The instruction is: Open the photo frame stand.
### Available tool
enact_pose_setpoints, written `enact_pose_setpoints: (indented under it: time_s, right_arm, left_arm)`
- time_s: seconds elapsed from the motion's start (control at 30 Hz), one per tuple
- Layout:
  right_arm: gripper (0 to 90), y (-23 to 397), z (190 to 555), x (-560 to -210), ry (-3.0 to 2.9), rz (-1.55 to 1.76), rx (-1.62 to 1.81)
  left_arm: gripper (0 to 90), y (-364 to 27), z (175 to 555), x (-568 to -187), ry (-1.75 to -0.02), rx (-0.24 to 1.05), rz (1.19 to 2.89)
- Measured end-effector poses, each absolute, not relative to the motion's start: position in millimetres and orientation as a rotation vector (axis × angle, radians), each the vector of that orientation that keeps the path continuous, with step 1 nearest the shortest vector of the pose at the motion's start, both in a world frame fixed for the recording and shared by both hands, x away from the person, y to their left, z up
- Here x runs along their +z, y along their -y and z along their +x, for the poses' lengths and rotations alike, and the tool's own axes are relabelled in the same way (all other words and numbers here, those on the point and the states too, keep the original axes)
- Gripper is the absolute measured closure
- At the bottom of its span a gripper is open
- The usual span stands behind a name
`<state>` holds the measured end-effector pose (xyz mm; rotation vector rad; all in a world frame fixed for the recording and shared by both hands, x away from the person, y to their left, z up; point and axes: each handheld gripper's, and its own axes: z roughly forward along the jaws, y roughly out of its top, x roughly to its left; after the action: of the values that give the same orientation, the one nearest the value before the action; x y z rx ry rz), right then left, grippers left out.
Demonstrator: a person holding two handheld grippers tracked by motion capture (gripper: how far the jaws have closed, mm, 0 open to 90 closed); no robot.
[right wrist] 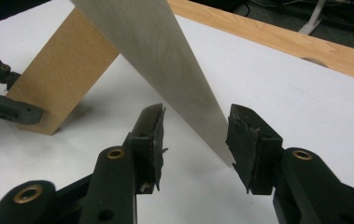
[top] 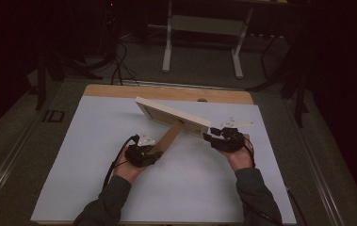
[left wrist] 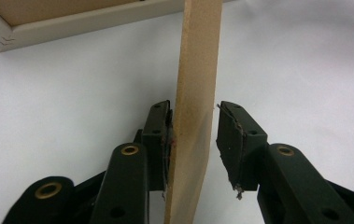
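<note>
Brown stand leg (left wrist: 195,93) between parted jaws of left hand-held gripper (left wrist: 193,140), touching one pad

The picture frame (top: 171,113) is cream-white with a light brown back, its stand (top: 169,136) is plain tan fibreboard, both grippers are black with brass-coloured rivets, and the table (top: 96,155) is pale blue-white.

I see a picture frame (top: 174,113) standing tilted on the white bench (top: 96,155), its cream-white rim running from upper left to lower right across the middle. Its back is brown board. A flat brown stand (top: 169,136) hinges out from that back and slopes down toward me and to the left, its free end near the bench surface. The frame's lower right corner sits low, close to the bench.
</note>
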<state>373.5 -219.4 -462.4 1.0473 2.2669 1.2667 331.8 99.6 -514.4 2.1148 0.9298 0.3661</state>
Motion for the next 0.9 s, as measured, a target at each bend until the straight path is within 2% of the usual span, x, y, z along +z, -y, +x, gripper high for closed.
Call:
enact_pose_setpoints:
  time_s: [0.77,0.9]
  right_arm:
    - [57.9,230,370,-474,-2.297,1.080,1.237]
    - [62.7,232,369,-475,-2.297,1.089,1.236]
  left_arm:
    - [65.0,-125,319,-501,-0.957,0.380,1.999]
    - [65.8,-128,318,-498,-0.977,0.389,1.986]
